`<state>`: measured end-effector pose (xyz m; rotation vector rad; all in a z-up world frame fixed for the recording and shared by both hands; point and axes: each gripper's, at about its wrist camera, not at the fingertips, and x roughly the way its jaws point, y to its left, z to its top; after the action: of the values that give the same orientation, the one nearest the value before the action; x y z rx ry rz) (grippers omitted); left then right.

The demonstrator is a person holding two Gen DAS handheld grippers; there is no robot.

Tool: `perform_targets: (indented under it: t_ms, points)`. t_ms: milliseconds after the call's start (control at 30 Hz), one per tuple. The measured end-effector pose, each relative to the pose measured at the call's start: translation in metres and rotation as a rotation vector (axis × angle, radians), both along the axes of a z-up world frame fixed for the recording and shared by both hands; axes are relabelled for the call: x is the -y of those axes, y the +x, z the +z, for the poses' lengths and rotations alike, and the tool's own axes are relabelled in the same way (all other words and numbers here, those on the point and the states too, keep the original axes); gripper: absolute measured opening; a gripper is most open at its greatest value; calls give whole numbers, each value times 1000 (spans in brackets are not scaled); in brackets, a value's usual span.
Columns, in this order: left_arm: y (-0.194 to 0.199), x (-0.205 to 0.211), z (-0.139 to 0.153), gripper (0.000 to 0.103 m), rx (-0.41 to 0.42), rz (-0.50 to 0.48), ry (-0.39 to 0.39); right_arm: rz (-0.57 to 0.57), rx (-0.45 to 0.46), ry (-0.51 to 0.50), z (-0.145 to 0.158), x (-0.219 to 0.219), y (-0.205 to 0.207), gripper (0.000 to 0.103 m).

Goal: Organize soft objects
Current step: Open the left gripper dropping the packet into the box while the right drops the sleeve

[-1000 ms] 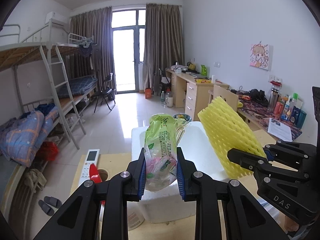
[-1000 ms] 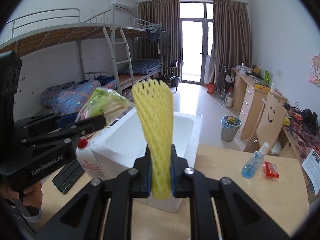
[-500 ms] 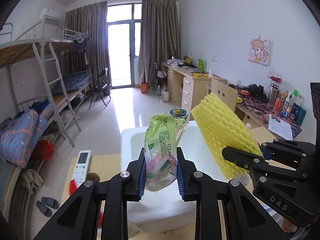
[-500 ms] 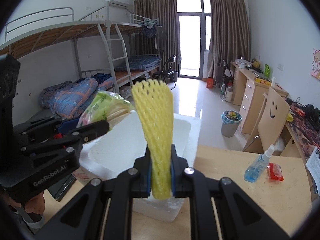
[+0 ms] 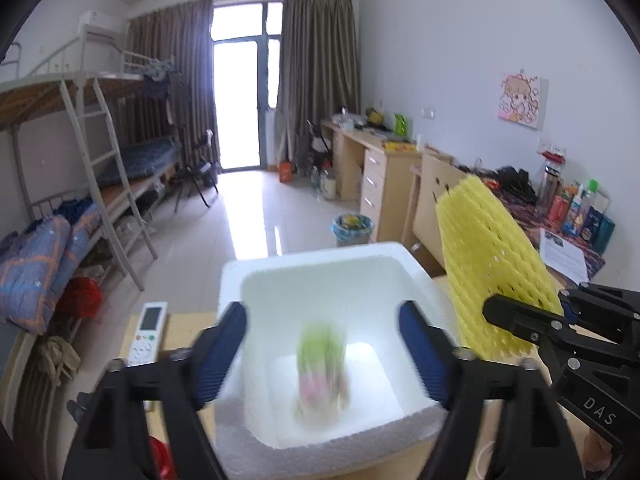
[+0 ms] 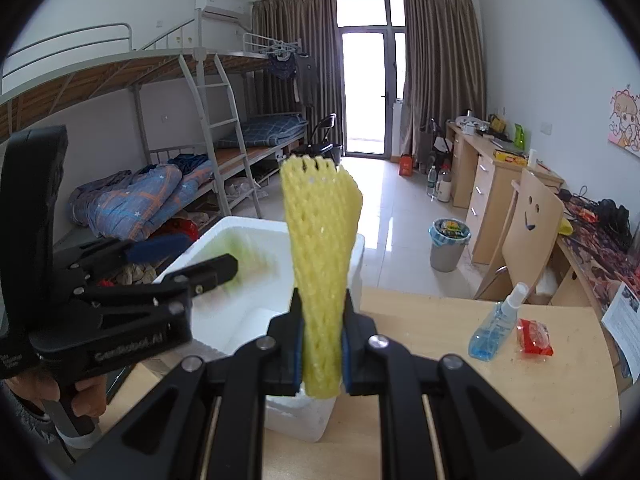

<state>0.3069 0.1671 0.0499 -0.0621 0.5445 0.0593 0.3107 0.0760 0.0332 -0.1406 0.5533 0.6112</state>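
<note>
My left gripper (image 5: 322, 344) is open above the white foam box (image 5: 304, 254). The green plastic bag (image 5: 322, 368), blurred, is inside the box below the jaws, free of them. My right gripper (image 6: 321, 340) is shut on the yellow foam net sleeve (image 6: 320, 248), held upright beside the box's right rim (image 6: 356, 248). The sleeve also shows in the left wrist view (image 5: 492, 268), with the right gripper's finger (image 5: 532, 320) across it. The left gripper also shows in the right wrist view (image 6: 188, 260), over the box.
A white remote (image 5: 147, 332) lies on the wooden table left of the box. A blue spray bottle (image 6: 498, 324) and a red packet (image 6: 534, 336) lie on the table (image 6: 500, 392) at right. A bunk bed, desks, a chair and a bin stand beyond.
My left gripper has opened and let go of the green bag, which has dropped into the foam box. The right gripper still holds the yellow sleeve, now closer to the box.
</note>
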Motion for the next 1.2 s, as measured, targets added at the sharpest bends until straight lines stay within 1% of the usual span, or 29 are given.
perform_targets:
  t_ms: [67,133,200,300,367,467,767,867,967,1100,1200]
  points:
    - [-3,0,3,86,18,7,10,1,3,4,0,3,0,18]
    - [-5,-1,5,94,24,14,2,-2,5,6,1,4,1,18]
    - [-10,-3,7,96,32,24,-7,-1,3,7,1,4,1,18]
    - [-20,-5,13,101,57,43,-7,4,4,5,1,2,0,18]
    - [-30,-6,16,102,78,39,-16,11,4,3,2,-1,-1,18]
    - [-42,-6,20,102,89,31,-28,25,4,0,3,-5,-3,18]
    - [-74,-15,25,102,129,70,18,65,0,-1,5,-23,-8,18]
    - [-78,-20,25,102,125,95,37,79,5,-8,6,-33,-7,18]
    - [-83,-28,23,102,119,117,29,92,1,-10,6,-43,-4,18]
    - [-90,-36,23,102,119,147,44,103,-16,-9,3,-51,0,18]
    - [-97,-42,23,102,126,169,37,108,-24,-9,0,-55,5,18]
